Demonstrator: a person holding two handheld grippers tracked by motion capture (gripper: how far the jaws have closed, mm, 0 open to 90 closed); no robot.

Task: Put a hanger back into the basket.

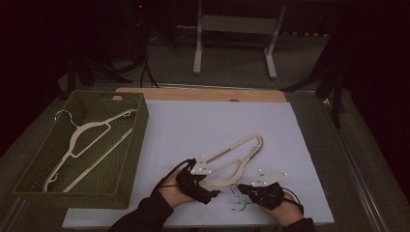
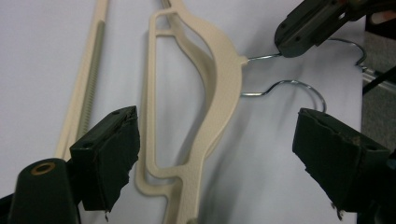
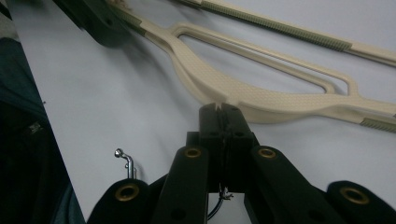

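Observation:
Two cream plastic hangers (image 1: 240, 151) lie stacked on the white table cover (image 1: 203, 121), metal hooks toward me. My left gripper (image 1: 210, 186) is open, its jaws spread wide on either side of the hangers' shoulder (image 2: 219, 79), touching nothing. My right gripper (image 3: 223, 112) is shut on the upper hanger's hook wire (image 2: 261, 57) right at the neck; in the left gripper view its tip (image 2: 283, 46) pinches that wire. The lower hanger's hook (image 2: 289, 86) lies free on the cover. A curled hook end (image 3: 123, 156) shows beside my right jaws.
A green woven basket (image 1: 140, 126) stands at the left with one more cream hanger (image 1: 87, 140) inside. The table's wooden far edge (image 1: 203, 93) and a white stand's legs (image 1: 198, 53) lie beyond. The cover's front edge is just under my hands.

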